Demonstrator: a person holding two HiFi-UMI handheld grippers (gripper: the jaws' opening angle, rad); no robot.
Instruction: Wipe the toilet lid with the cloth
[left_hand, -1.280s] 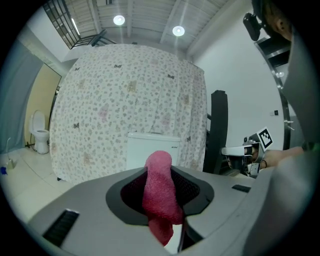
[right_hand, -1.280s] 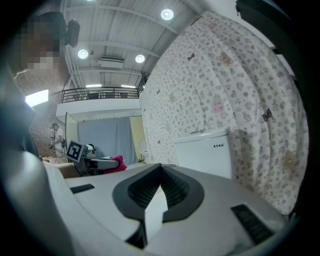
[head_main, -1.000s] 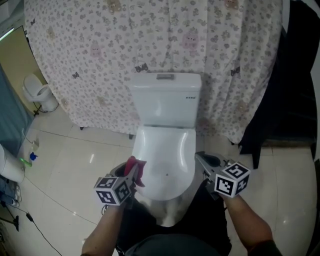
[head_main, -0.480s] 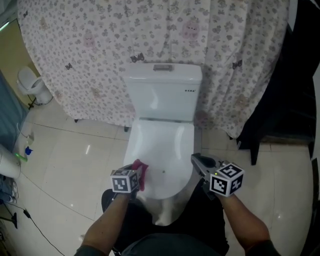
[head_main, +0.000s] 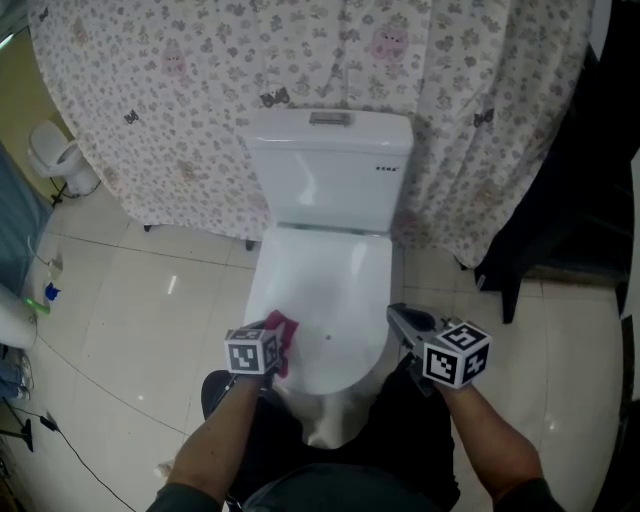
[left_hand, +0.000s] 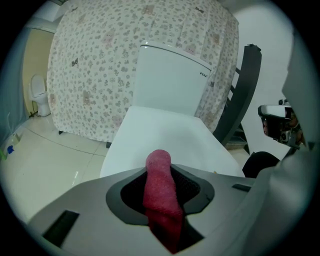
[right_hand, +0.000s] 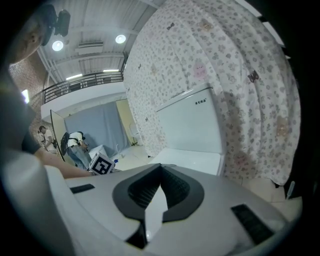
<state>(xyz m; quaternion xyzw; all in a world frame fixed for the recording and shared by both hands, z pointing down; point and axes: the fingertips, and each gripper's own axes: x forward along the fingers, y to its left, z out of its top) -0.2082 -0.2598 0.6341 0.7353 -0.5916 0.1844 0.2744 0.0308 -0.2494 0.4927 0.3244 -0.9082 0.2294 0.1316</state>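
The white toilet lid (head_main: 325, 290) lay shut and flat, its smooth top glossy. A small red cloth (head_main: 284, 334), bunched into a roll, sat at the lid's front left edge. It was pinched between the jaws of the left gripper (left_hand: 160, 172), its rounded end poking out over the lid.

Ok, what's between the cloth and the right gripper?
Bare toilet lid, in the head view, from the red cloth in the left gripper to the right gripper.

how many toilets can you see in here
2. The near toilet stands ahead against the floral curtain, lid down. A second toilet sits far left by the yellow wall. The curtain could hide others.
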